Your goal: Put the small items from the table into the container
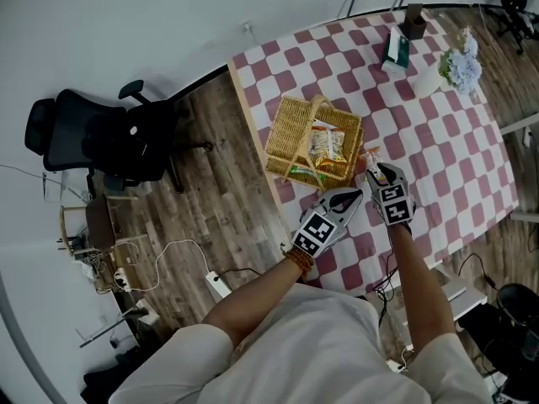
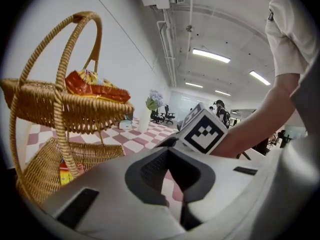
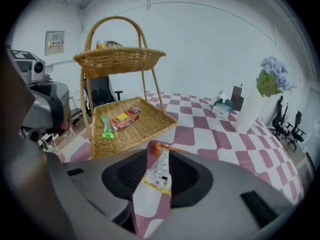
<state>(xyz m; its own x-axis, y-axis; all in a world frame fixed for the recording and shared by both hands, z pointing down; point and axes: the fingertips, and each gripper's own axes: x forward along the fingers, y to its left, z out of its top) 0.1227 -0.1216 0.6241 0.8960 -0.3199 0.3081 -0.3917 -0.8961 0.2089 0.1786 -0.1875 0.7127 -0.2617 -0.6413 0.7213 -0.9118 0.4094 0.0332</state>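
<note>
no print can be read: the label on the packet and the wall notice are too small (the cube bears only black squares).

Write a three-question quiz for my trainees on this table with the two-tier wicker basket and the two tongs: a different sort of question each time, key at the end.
1. True or false: the lower tier of the basket is empty.
2. The tablecloth is: A striped, B checked, C plain.
3. Which tongs have a snack packet between their jaws?
Key: 1 false, a green packet and a red packet lie there. 2 B. 3 the right tongs, whose jaws are opening.
</note>
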